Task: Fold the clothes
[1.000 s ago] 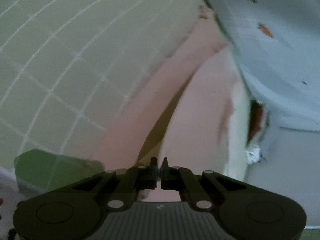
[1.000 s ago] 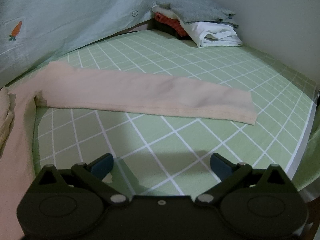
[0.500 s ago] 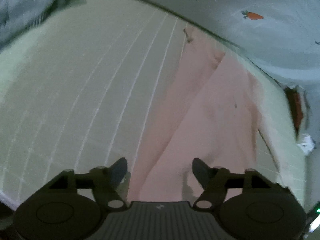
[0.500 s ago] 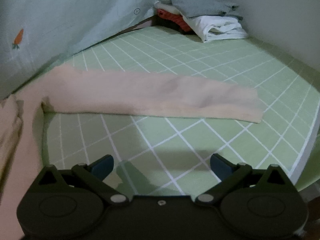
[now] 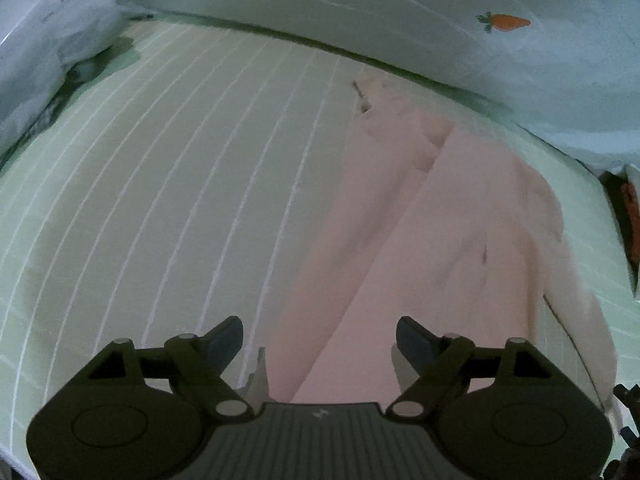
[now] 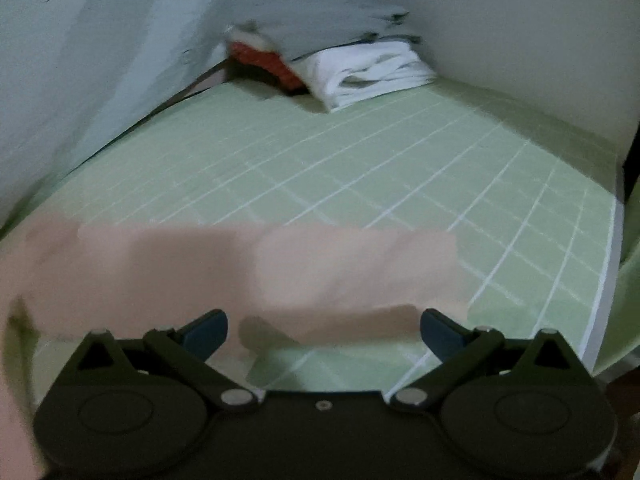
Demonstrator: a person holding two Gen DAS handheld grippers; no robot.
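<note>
Both your grippers hung released: the left gripper [image 5: 319, 338] over the pink garment [image 5: 420, 240], the right gripper [image 6: 324, 330] facing its long strip. Mid-fold, I judged; next needed an edge grasped.

Setting: I judge this a home bedroom.
Surface: I see a bed with a pale green sheet gridded in white lines [image 6: 360, 168].
Bedding: pale blue fabric printed with an orange carrot [image 5: 560, 60] stands along the bed's far edge.
Laundry: a stack of folded grey, white and red clothes [image 6: 348, 64] sits in the corner.
Wall: plain white wall [image 6: 520, 32] meets the mattress.
</note>
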